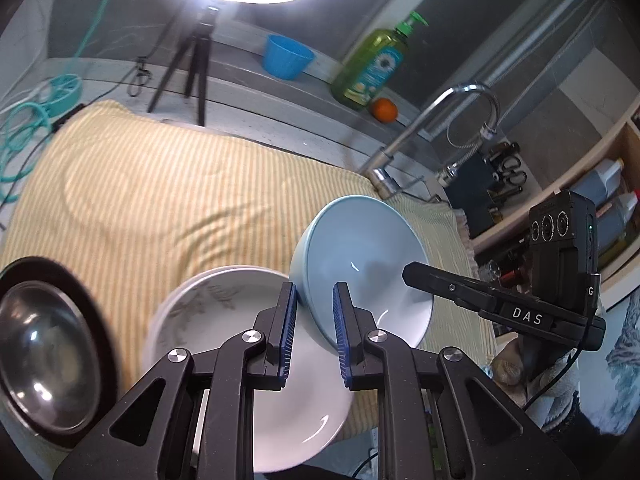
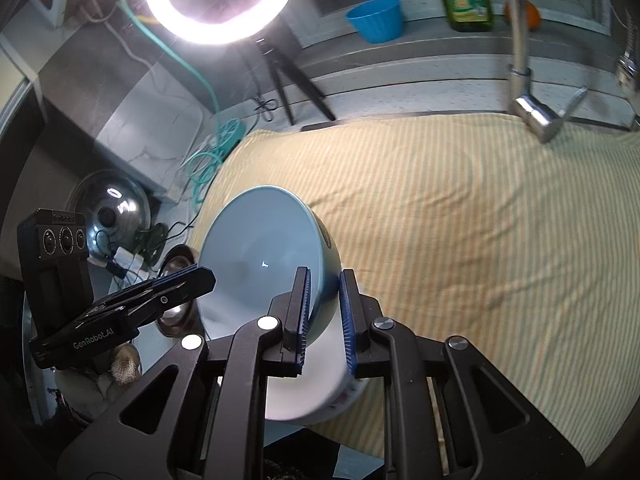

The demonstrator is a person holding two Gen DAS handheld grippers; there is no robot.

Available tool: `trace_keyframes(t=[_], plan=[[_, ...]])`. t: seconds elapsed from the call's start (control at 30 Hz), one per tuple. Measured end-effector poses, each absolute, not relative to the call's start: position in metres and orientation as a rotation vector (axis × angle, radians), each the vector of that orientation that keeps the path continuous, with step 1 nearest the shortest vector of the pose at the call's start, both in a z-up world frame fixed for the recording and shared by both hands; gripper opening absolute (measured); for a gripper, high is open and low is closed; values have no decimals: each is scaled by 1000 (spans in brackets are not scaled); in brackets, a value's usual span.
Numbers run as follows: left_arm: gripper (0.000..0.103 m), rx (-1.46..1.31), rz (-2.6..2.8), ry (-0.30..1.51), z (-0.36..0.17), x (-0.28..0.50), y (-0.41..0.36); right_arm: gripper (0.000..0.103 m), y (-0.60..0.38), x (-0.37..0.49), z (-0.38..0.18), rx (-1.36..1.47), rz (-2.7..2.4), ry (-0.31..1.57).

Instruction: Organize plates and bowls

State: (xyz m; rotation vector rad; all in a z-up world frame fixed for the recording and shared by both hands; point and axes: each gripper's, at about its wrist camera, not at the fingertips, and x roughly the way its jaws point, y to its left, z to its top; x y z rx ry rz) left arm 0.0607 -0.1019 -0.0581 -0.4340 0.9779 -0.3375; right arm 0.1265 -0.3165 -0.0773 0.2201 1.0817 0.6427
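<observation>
A light blue bowl point(image 1: 360, 248) hangs tilted above the striped cloth, gripped on opposite sides of its rim. My left gripper point(image 1: 316, 312) is shut on the near rim, and my right gripper point(image 2: 324, 308) is shut on the bowl's wall point(image 2: 256, 248). Each gripper also shows in the other's view: the right one point(image 1: 412, 272) reaches in from the right, the left one point(image 2: 204, 274) from the left. Just under the bowl lies a white plate point(image 1: 240, 360) with a faint leaf pattern. A steel bowl point(image 1: 40, 340) rests on a dark plate point(image 1: 100, 320) at the left.
A yellow striped cloth point(image 2: 460, 220) covers the counter. Behind it stand a faucet point(image 1: 400, 148), a ring light's tripod point(image 1: 192, 64), a blue cup point(image 1: 286, 56), a green soap bottle point(image 1: 372, 68) and an orange point(image 1: 384, 110). Teal hose coils point(image 1: 24, 140) lie at far left.
</observation>
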Motion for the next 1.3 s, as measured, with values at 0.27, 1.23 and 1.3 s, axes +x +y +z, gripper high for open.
trace_keyframes(t=[0.27, 1.23, 1.3], plan=[[16, -491, -240, 930, -49, 32, -45, 15, -251, 114, -69, 155, 754, 1089], [16, -657, 30, 924, -79, -32, 77, 15, -91, 89, -105, -72, 939, 1190], [16, -661, 36, 935, -84, -32, 79, 15, -88, 91, -110, -77, 935, 1203]])
